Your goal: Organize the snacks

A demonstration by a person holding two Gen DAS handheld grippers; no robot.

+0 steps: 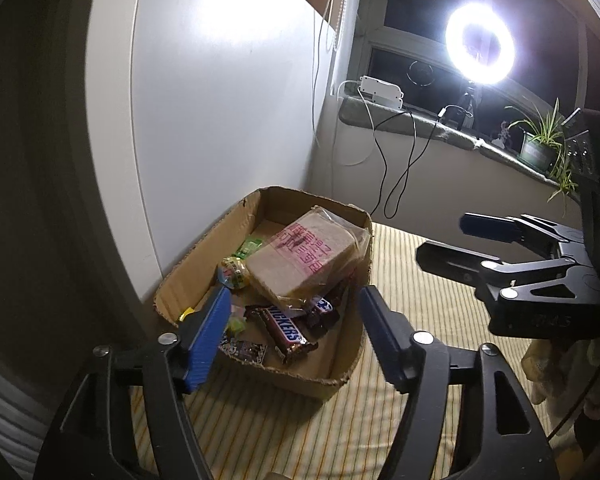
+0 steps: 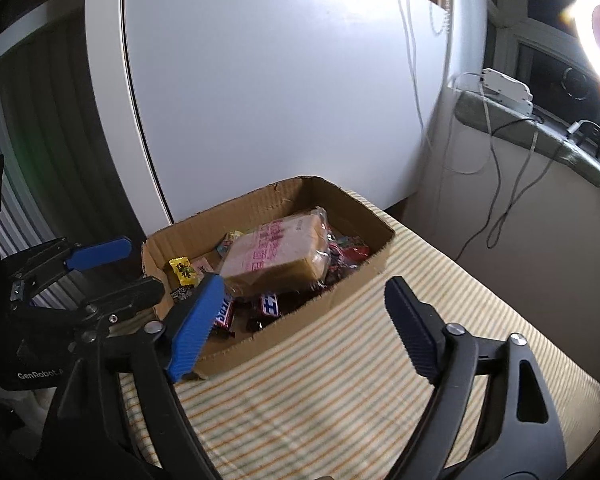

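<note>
A cardboard box (image 1: pixel 342 360) (image 2: pixel 364 276) stands on a striped cloth and holds snacks. A bagged bread loaf (image 1: pixel 304 260) (image 2: pixel 276 256) with pink print lies on top. A Snickers bar (image 1: pixel 286 330) (image 2: pixel 224 310), a yellow candy (image 2: pixel 184 270) and other small wrapped sweets lie around it. My left gripper (image 1: pixel 294 320) is open and empty, just in front of the box. My right gripper (image 2: pixel 304 312) is open and empty, above the box's near wall. Each gripper shows in the other's view, the right (image 1: pixel 444 240) and the left (image 2: pixel 134 266).
A white panel (image 2: pixel 280 80) stands right behind the box. A window sill (image 1: pixel 420 120) holds a ring light (image 1: pixel 480 44), a white power strip (image 1: pixel 382 90), cables and a potted plant (image 1: pixel 540 144). The striped cloth (image 2: pixel 360 380) extends right of the box.
</note>
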